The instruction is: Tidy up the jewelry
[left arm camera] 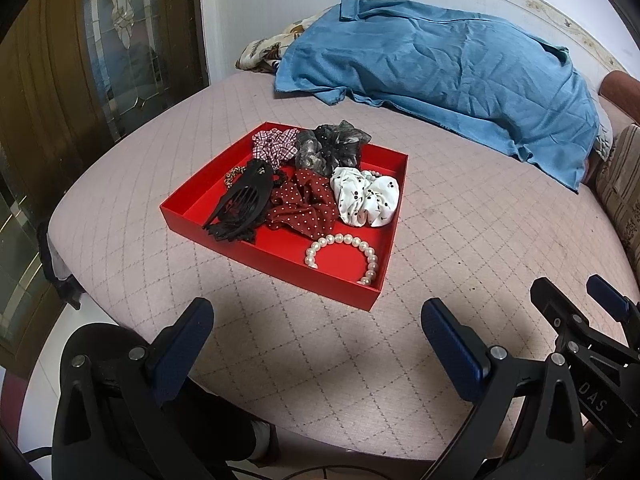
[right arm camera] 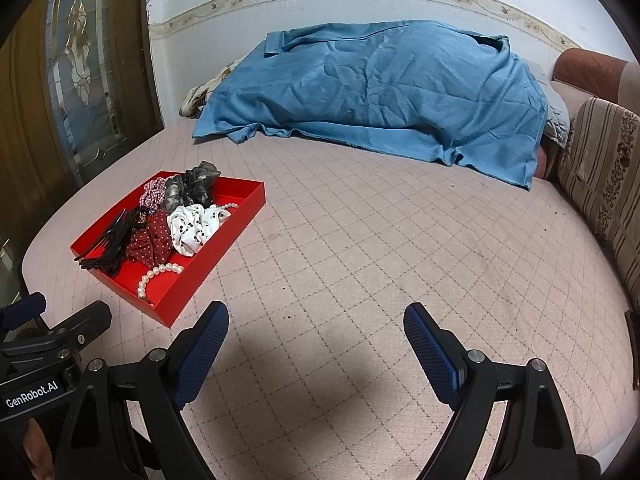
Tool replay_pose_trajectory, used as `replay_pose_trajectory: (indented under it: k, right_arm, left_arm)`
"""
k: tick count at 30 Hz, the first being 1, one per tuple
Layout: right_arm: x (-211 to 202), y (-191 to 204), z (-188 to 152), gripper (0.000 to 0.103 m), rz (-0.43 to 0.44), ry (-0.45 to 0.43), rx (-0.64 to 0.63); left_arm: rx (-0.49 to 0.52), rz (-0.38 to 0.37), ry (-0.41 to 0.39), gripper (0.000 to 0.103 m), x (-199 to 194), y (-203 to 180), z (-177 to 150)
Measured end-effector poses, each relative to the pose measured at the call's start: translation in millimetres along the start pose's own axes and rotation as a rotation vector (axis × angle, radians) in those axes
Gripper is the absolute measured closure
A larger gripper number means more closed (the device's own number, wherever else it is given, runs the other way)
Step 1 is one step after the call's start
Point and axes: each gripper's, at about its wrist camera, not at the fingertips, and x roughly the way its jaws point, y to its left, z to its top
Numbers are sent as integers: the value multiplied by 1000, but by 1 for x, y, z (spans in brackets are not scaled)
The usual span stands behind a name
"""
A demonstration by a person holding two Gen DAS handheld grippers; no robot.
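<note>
While both hand-held grippers, left (left arm camera: 316,332) and right (right arm camera: 316,332), hover spread and empty, the shallow red cardboard tray (left arm camera: 276,258) sits centre-frame on the bed; its tangled scrunchies could snag the white pearl bracelet (left arm camera: 344,254).

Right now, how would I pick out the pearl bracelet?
Find the red tray on the pink quilted bed. In its near corner, in front of the white cherry-print scrunchie, lies the pearl bracelet: the only ring of glossy white beads among fabric pieces.
</note>
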Motion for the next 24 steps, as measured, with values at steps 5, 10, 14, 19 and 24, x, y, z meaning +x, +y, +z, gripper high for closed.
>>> replay_pose_trajectory:
  k: [5, 10, 14, 19, 24]
  right_arm:
    - [0, 1, 0, 11, 1, 2, -2]
    - [0, 2, -1, 11, 1, 3, -5]
    - [1, 4, -1, 11, 2, 4, -8]
    - [1, 5, -2, 11, 4, 7, -9]
    - [3, 6, -2, 11, 8, 11, -15]
  left_arm:
    - [-4, 0, 1, 0, 0, 1, 0]
    - [-4, 2, 1, 0, 1, 2, 0]
    - [-10, 6, 2, 0, 1, 3, -1]
    - [-12, 8, 4, 0, 2, 3, -2]
    - [-16, 10, 8, 0, 3, 3, -2]
